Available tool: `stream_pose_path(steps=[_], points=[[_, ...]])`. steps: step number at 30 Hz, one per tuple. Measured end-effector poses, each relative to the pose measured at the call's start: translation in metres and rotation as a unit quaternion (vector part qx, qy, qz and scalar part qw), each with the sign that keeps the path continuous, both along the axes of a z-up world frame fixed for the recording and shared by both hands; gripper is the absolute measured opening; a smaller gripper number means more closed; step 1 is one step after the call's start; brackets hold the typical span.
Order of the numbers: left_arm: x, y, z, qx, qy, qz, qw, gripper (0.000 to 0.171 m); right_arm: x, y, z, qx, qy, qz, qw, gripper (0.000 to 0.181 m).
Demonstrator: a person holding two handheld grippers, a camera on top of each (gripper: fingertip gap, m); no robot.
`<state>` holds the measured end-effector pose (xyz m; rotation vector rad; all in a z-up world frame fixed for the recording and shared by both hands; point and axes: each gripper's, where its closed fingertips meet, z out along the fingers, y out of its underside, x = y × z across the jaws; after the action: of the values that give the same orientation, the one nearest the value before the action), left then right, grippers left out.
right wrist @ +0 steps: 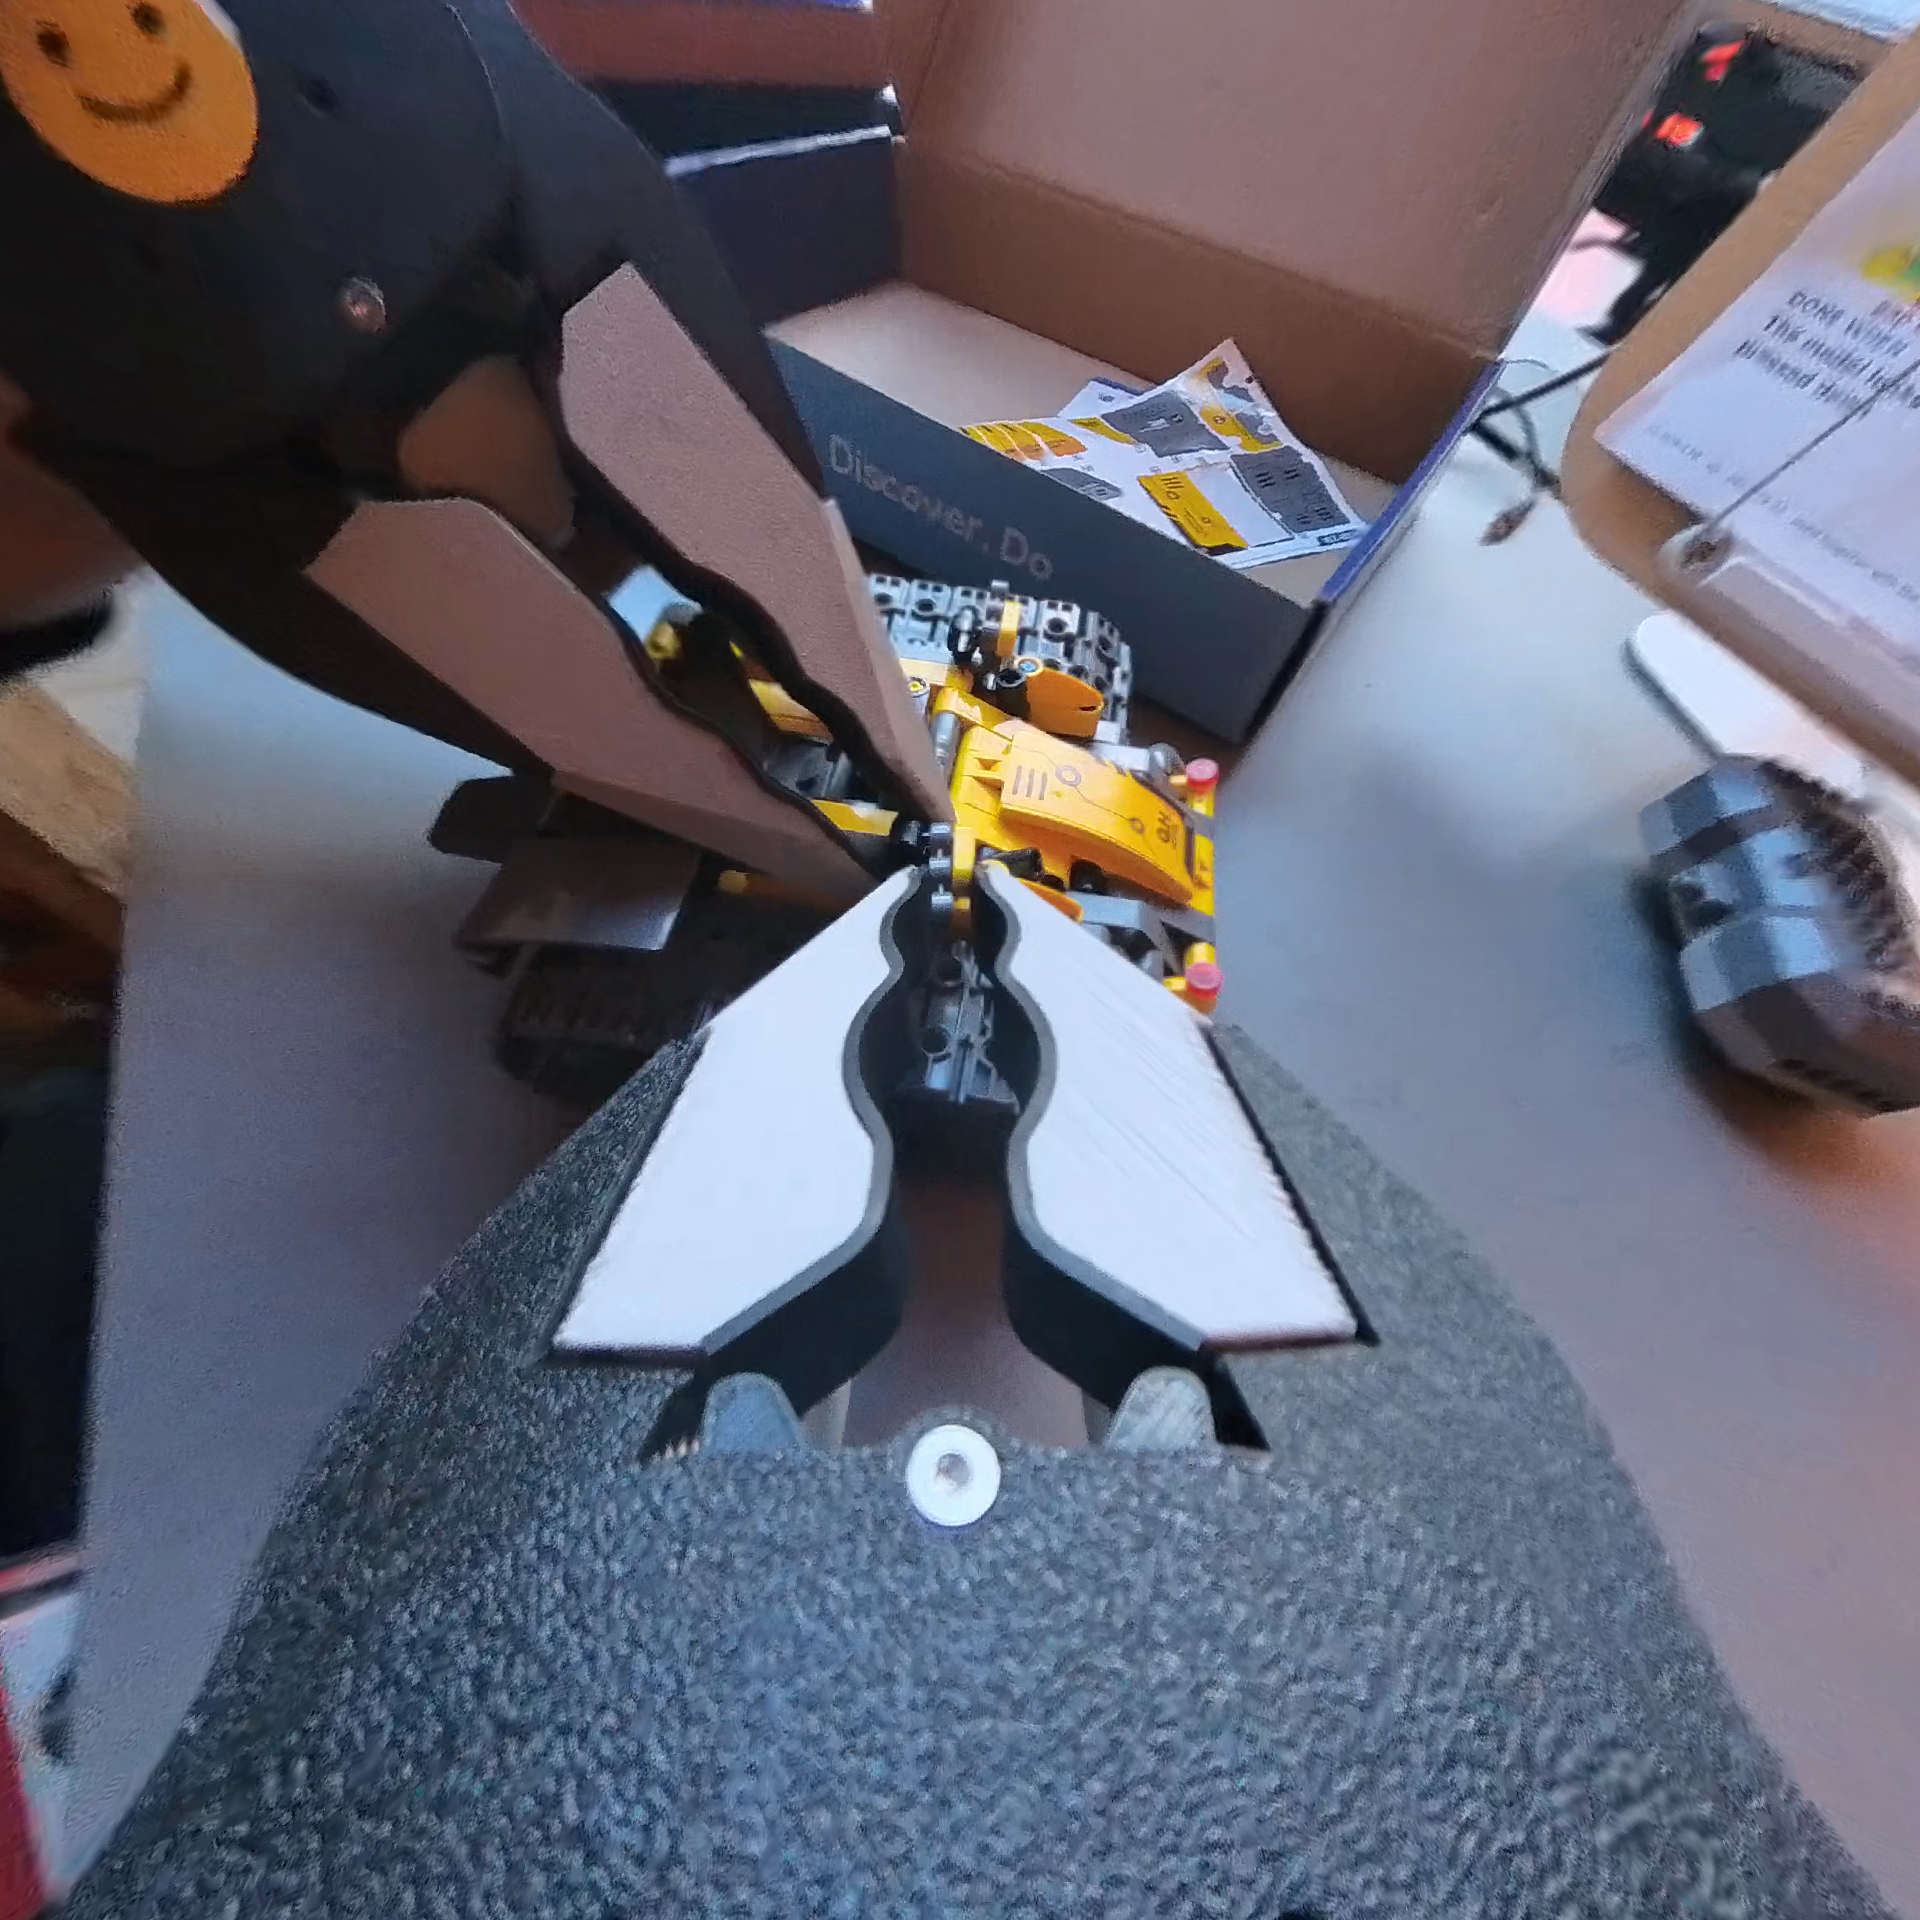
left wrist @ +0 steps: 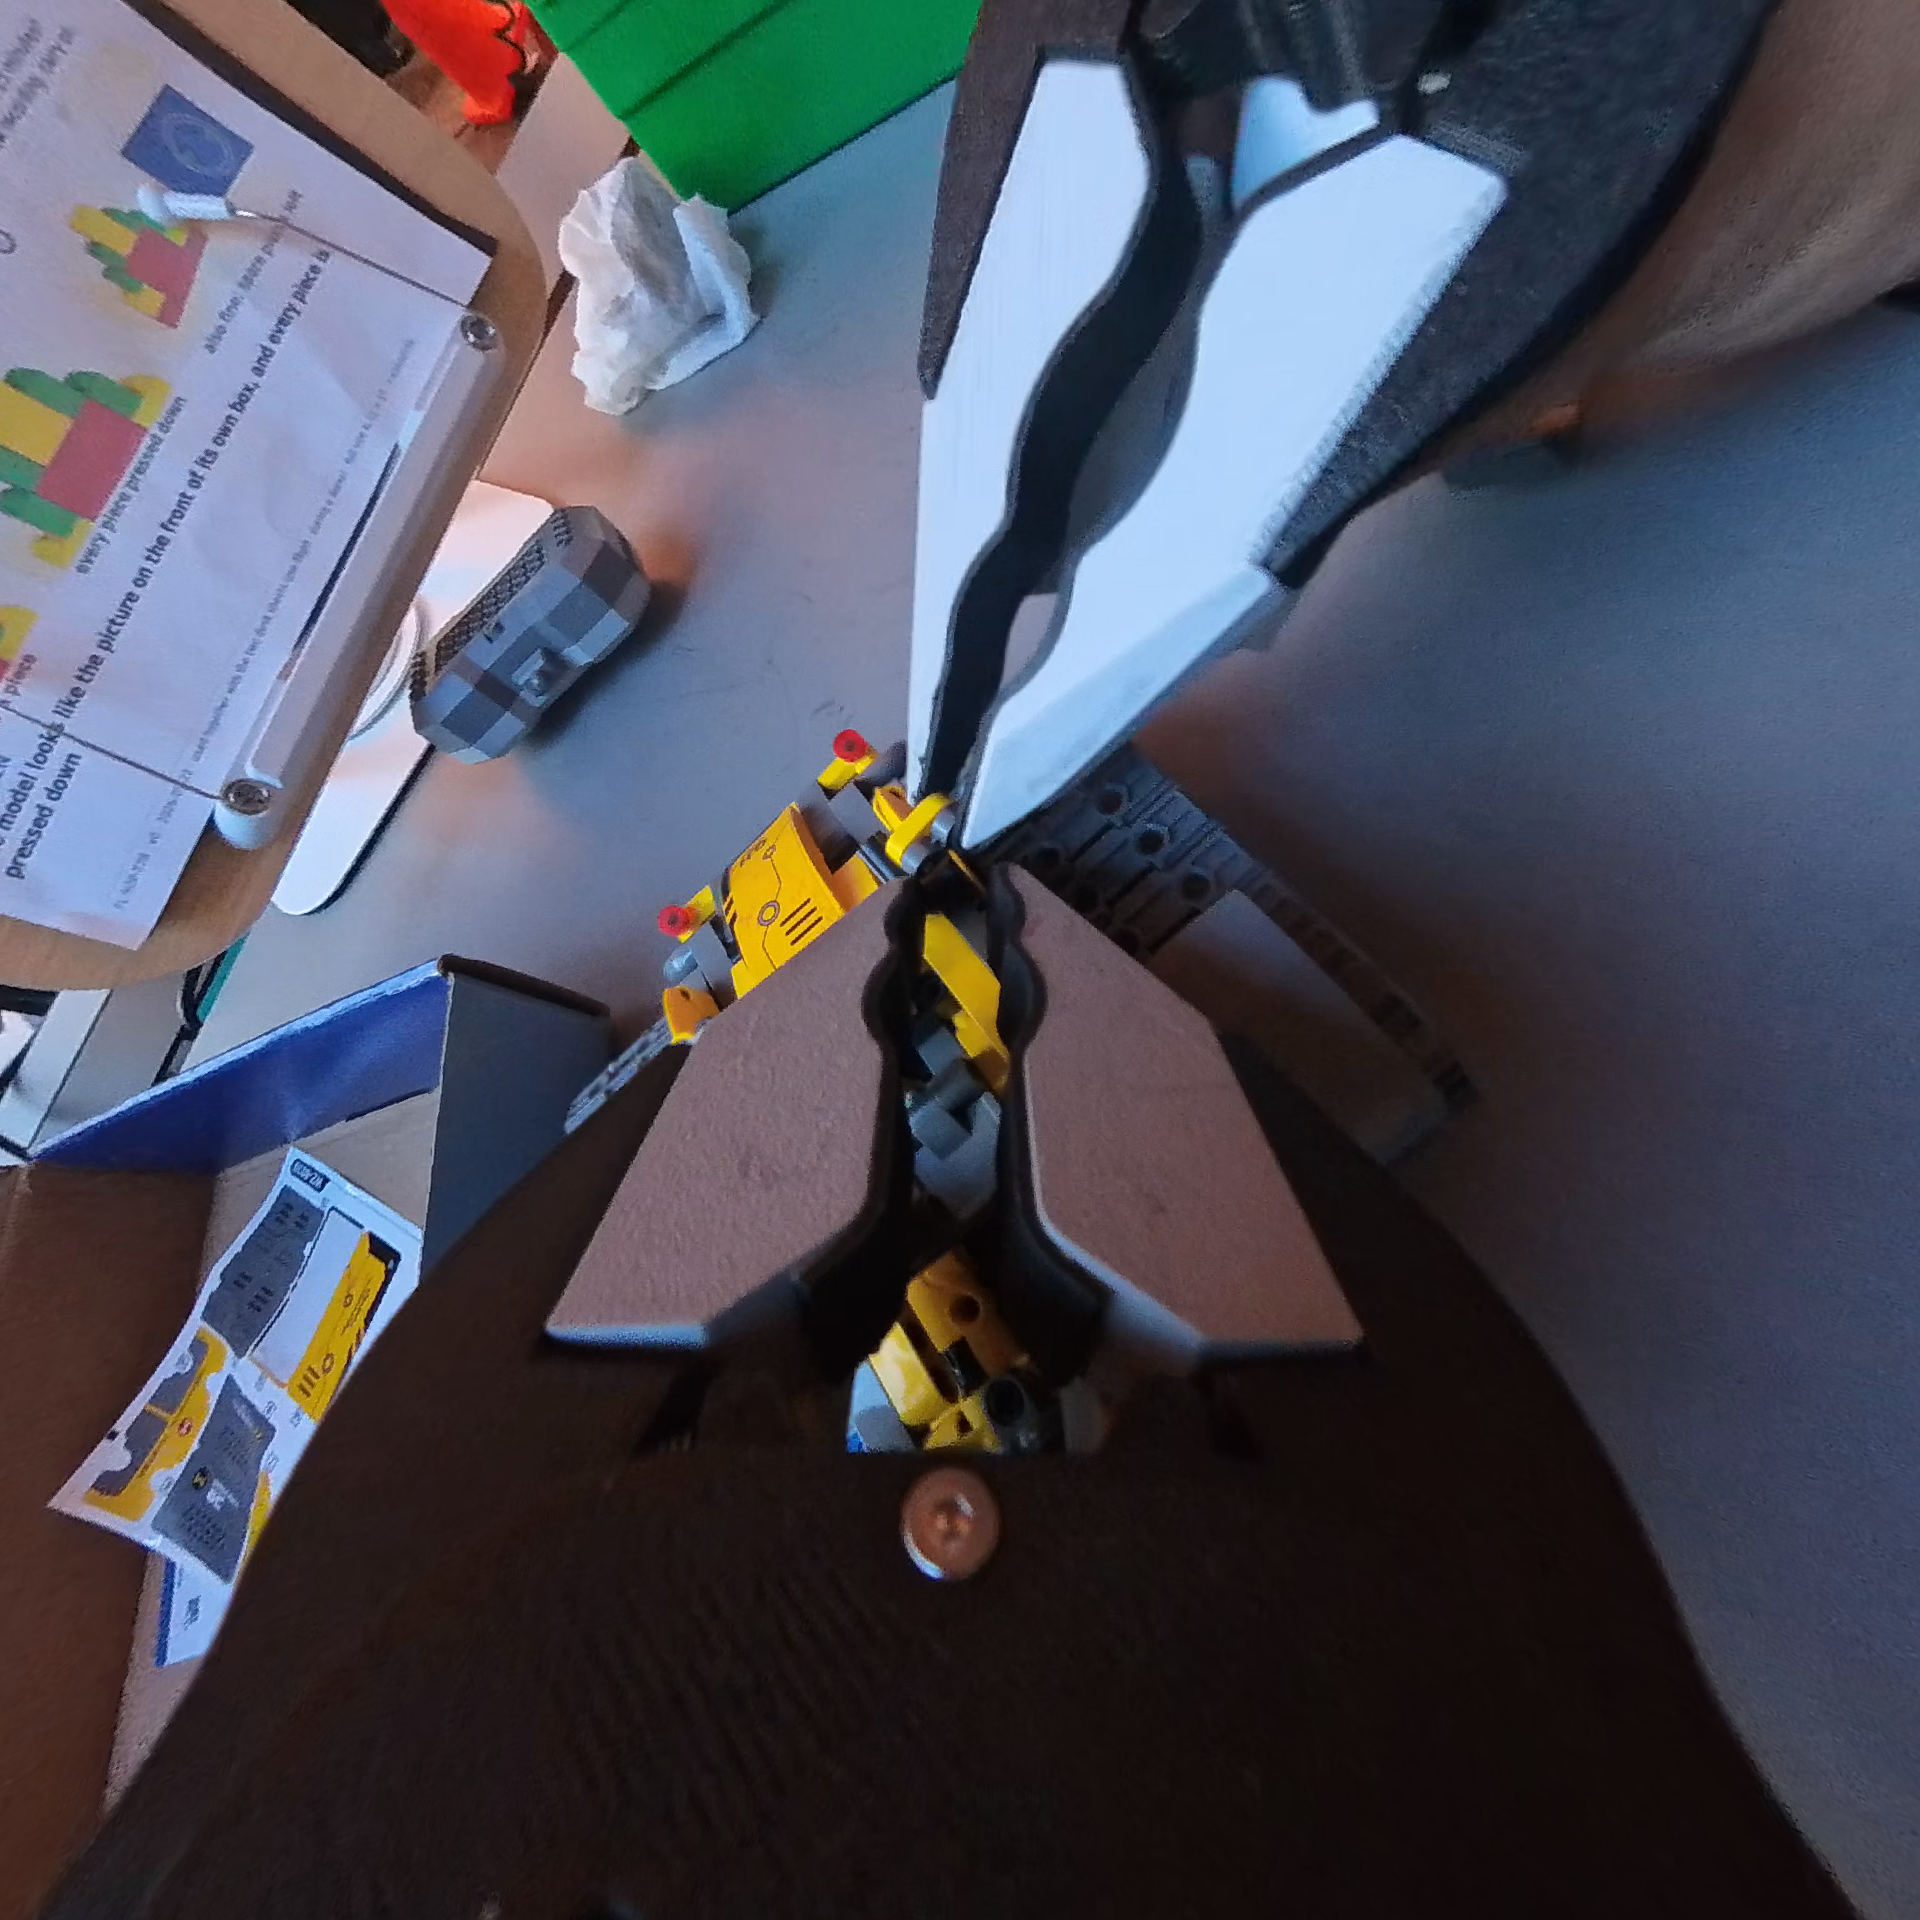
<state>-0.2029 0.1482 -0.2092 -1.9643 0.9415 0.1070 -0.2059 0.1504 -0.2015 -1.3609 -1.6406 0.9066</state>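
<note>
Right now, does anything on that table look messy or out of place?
A crumpled white tissue lies loose on the grey table beside the green box. A sticker sheet lies askew in the open cardboard box. Nothing looks broken or spilled.

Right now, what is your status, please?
Left claw and right claw both shut on yellow brick model, tips nearly meeting. Open cardboard box just behind.

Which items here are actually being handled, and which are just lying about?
Handled: yellow brick model, gripped by left tool and right tool.
Lying about: grey block, crumpled tissue, green box, cardboard box, sticker sheet, instruction board.
</note>
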Motion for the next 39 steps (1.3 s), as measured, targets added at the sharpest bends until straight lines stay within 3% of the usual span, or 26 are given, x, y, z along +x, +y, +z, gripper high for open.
stream_pose_path(steps=[4, 7, 10, 13, 17, 28, 39], points=[[-0.001, 0.004, 0.003, 0.016, -0.004, 0.02, 1.0, 0.01, -0.001, 0.004, 0.003, 0.113, 0.004, -0.015, 0.993, 0.006], [0.001, 0.005, 0.006, 0.034, -0.01, 0.019, 0.999, 0.01, 0.001, 0.002, 0.005, 0.056, 0.022, 0.003, 0.998, 0.006], [-0.001, 0.004, 0.014, 0.018, -0.068, 0.036, 0.997, 0.02, 0.004, 0.003, 0.0, -0.002, 0.021, 0.017, 1.0, 0.007], [-0.006, 0.001, 0.03, 0.014, -0.119, 0.045, 0.992, 0.017, 0.006, 0.006, -0.005, -0.014, 0.014, 0.016, 1.0, 0.008], [-0.023, -0.008, 0.024, -0.023, -0.105, 0.077, 0.991, 0.029, 0.007, 0.008, -0.005, -0.015, 0.014, 0.012, 1.0, 0.006], [-0.017, -0.01, 0.01, -0.045, -0.108, 0.067, 0.991, 0.007, 0.009, 0.012, 0.002, -0.065, 0.033, 0.01, 0.997, 0.011], [-0.015, -0.011, 0.01, -0.047, -0.106, 0.055, 0.992, 0.0, 0.014, 0.015, 0.002, -0.108, 0.031, 0.02, 0.993, 0.011]])
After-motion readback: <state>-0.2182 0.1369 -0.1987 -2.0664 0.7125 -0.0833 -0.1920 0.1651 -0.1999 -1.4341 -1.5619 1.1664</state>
